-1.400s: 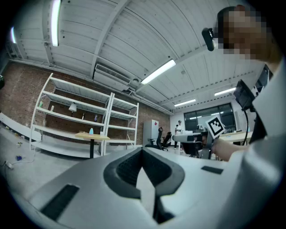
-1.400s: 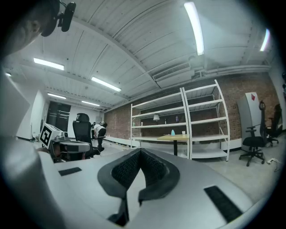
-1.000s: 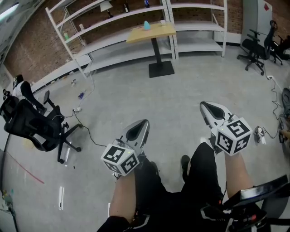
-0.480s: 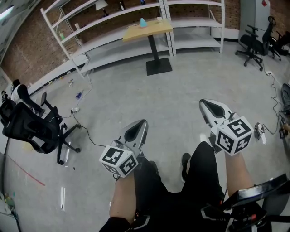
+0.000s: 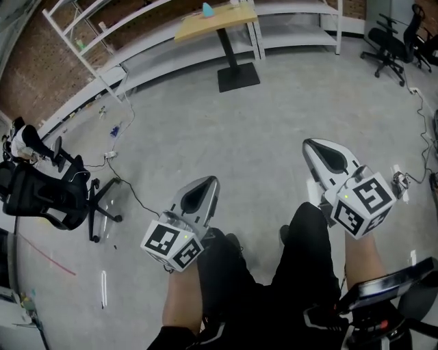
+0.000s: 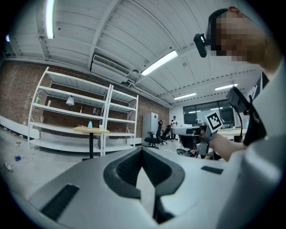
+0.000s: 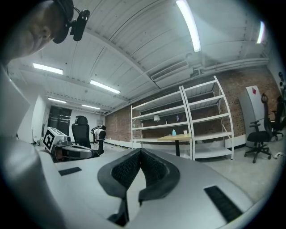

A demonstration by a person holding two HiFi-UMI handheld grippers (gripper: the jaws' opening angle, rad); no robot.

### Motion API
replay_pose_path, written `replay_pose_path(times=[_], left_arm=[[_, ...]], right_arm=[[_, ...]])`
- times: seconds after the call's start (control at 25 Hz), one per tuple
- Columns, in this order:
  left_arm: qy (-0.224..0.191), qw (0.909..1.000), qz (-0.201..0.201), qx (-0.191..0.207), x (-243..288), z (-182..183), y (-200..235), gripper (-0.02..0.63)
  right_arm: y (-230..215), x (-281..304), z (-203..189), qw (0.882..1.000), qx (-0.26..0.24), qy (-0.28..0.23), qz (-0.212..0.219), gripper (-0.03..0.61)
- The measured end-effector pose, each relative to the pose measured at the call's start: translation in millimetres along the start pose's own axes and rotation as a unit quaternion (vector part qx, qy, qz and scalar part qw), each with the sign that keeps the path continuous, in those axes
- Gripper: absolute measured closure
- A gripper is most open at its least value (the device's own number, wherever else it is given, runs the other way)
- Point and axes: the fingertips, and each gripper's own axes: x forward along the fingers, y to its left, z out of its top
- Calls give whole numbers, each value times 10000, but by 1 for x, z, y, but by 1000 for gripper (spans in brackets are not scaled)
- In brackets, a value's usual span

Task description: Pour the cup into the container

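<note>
- The room is a wide workshop with a pale grey concrete floor (image 5: 226,130), a red brick wall (image 5: 27,82) and white open shelving (image 5: 89,41) along it.
- A small table (image 5: 219,19) stands alone on one dark post and a square foot, well away from both tools.
- On that table stand a small light-blue item (image 5: 207,9) and a small white item (image 7: 184,132). They are too small to tell which is the cup.
- A black office chair (image 5: 41,195) sits at the left, with a thin cable (image 5: 133,198) trailing across the floor beside it.
- The left tool (image 5: 212,180) and the right tool (image 5: 308,144) point level over the person's black-trousered legs. Each has its jaws closed together on nothing.
- Compared with a second ago, the table and shelving lie nearer the top edge of the head view. The blue item is almost cut off, and the chair has slid further left.
- The tools are smooth grey shells tapering to a point. Their black pads are finely ribbed and meet in a V, and each cube carries black-and-white square markers.
- The table top is light wood.
</note>
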Motion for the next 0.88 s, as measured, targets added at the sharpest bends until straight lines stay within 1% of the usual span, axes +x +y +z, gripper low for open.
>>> replay_pose_path(times=[0.2, 0.32, 0.48, 0.56, 0.64, 0.76, 0.88], left_arm=[[-55, 9999, 0, 112, 18, 20, 20, 612], [-234, 9996, 32, 167, 30, 36, 37, 612], [-336, 9991, 61, 232, 46, 46, 60, 612], [-384, 9990, 93, 218, 54, 47, 76, 612], [-344, 9992, 60, 201, 66, 41, 92, 612], [-283, 9996, 40, 77, 93, 33, 121, 612], [-312, 9994, -81, 132, 125, 35, 135, 612]], right_arm=[[-18, 25, 2, 10000, 74, 29, -27, 578], [-28, 41, 8, 10000, -21, 12, -32, 578], [-36, 74, 10, 9999, -110, 94, 80, 578], [-39, 97, 9, 9995, -191, 177, 176, 578], [-46, 119, 4, 9993, -190, 255, 209, 578], [-57, 152, -1, 9989, -184, 346, 245, 578], [-74, 173, -5, 9982, -251, 451, 301, 578]])
